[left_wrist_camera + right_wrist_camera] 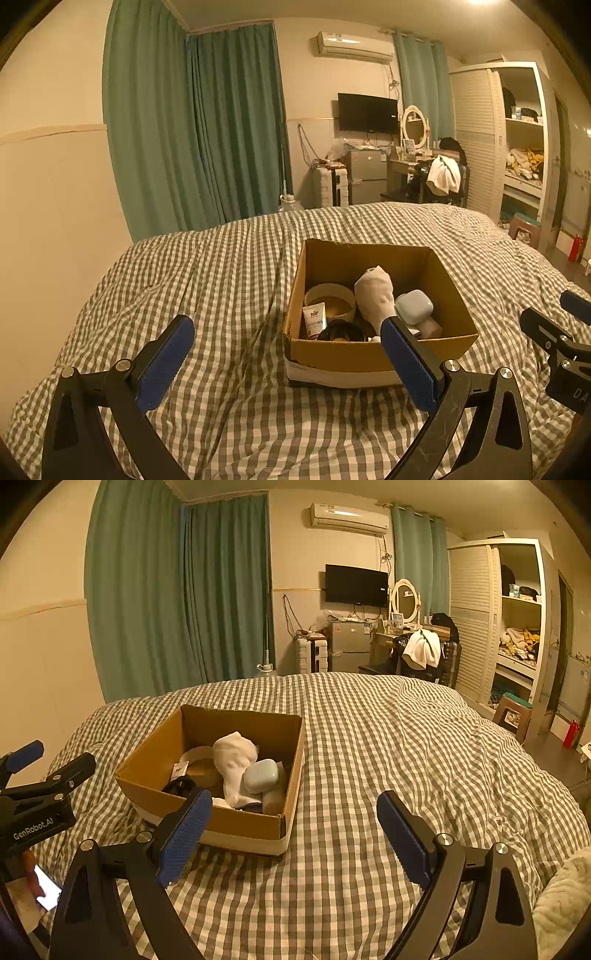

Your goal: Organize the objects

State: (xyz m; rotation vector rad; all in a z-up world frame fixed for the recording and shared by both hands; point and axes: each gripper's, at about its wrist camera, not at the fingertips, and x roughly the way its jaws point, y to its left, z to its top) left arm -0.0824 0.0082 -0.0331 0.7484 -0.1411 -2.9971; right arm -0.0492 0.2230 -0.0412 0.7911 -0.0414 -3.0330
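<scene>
Checked bed (pixel 369 738): 1 box (pixel 240 821); 2 tongs (pixel 286 341) (pixel 293 812) wide apart, empty.

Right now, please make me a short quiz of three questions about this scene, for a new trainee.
1. True or false: the left gripper holds the white sock.
2. Where is the pale blue case?
A. On the checked bedcover
B. Inside the cardboard box
C. Between the fingers of the right gripper
3. Fill in: the box stands on the ____.

Key
1. False: both grippers are open and hold nothing.
2. B: it lies against the sock, near the roll of tape and the small tube.
3. bedcover
</scene>
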